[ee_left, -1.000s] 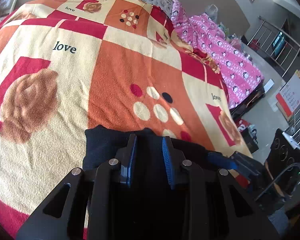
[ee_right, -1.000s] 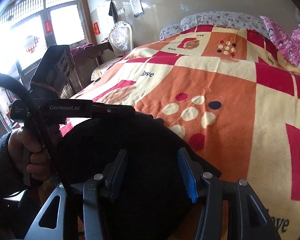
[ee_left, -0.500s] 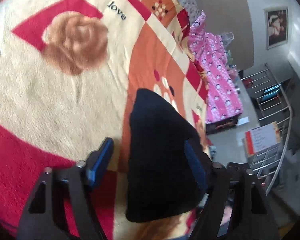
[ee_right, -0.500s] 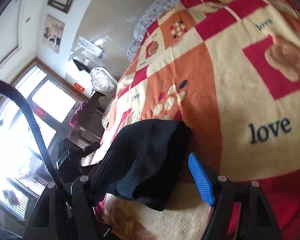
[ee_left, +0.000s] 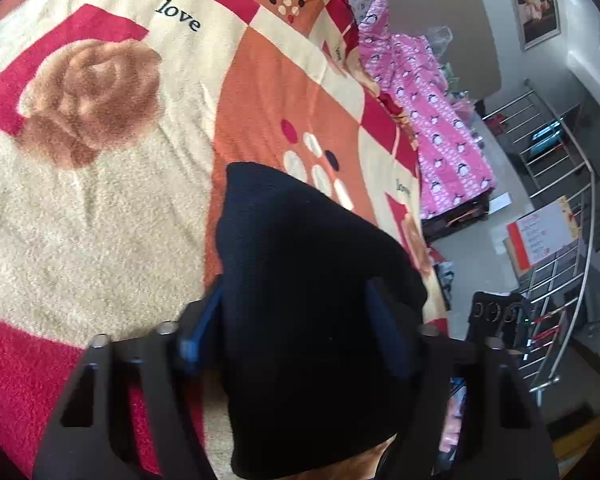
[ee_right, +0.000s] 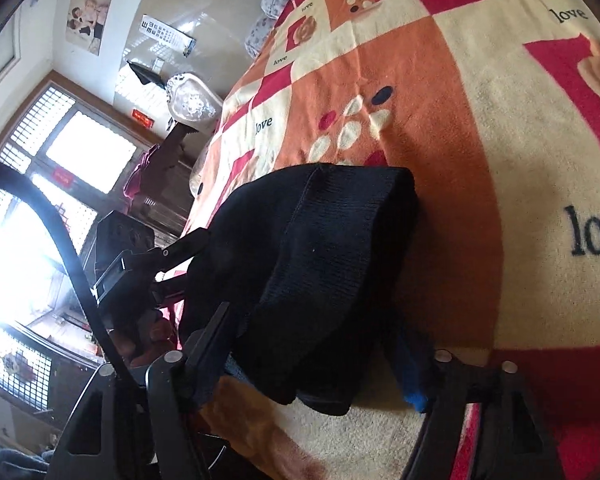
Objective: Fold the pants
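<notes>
The folded black pants (ee_left: 308, 320) are lying on the patterned blanket (ee_left: 100, 208) covering the bed, sitting directly between the spread fingers of the left claw (ee_left: 296, 328). The right claw (ee_right: 312, 360) is also standing wide apart, straddling the same bundle (ee_right: 312, 256) from the other side, its blue pads flanking the cloth without pinching it.

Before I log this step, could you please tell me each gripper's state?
Left gripper: open, straddling the folded black pants.
Right gripper: open, also straddling the pants.
</notes>
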Available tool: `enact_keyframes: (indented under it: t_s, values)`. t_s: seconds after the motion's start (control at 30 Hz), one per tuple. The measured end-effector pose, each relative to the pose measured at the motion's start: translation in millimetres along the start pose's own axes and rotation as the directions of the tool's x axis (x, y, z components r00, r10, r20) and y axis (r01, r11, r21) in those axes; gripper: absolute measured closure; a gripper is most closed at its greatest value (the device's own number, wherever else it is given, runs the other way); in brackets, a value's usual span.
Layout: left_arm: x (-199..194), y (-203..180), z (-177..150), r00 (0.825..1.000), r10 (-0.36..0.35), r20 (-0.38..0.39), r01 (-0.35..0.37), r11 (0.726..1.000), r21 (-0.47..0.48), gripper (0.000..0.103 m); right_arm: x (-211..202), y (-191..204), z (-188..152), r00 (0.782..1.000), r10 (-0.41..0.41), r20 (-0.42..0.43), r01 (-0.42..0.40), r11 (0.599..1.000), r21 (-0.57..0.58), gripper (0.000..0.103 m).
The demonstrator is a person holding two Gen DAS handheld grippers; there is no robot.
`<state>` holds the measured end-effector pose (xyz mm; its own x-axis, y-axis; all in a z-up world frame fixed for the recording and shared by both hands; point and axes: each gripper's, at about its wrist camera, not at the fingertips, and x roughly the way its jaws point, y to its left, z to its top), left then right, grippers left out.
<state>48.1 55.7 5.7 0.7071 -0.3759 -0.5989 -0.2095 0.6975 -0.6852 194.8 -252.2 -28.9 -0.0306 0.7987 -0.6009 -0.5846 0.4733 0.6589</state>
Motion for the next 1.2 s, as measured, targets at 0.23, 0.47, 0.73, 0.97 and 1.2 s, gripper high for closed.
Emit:
enact_keyframes:
  t_s: [0.23, 0.47, 0.73, 0.97, 1.2]
  values:
    - [1.8, -31.2, 18.2, 0.996, 0.071, 0.048, -0.077, 0.988, 0.133, 0.061, -22.6, 12.8, 12.6, 0.997, -0.015, 0.069, 0.023, 0.993, -0.119, 0.066]
    - [52.5, -40.2, 80.2, 0.995, 0.091, 0.043, -0.097, 0.982, 0.161, 0.061, -27.9, -17.5, 96.5, 0.997, -0.022, 0.078, 0.031, 0.994, -0.108, 0.066]
    - [67.9, -12.6, 82.9, 0.991, 0.125, 0.041, -0.129, 0.986, 0.108, 0.036, 5.4, -76.7, 112.8, 0.997, 0.074, 0.010, -0.074, 0.996, 0.058, 0.053]
    - [-0.2, -46.0, 53.9, 0.961, 0.120, 0.251, -0.179, 0.956, 0.230, 0.038, -61.9, -48.5, 103.4, 0.980, -0.035, 0.195, 0.042, 0.999, -0.028, 0.052]
    - [44.7, -63.2, 15.2, 0.984, 0.130, 0.118, -0.165, 0.919, 0.357, 0.038, -41.7, 51.0, 72.5, 0.930, -0.268, 0.251, 0.364, 0.759, -0.540, 0.053]
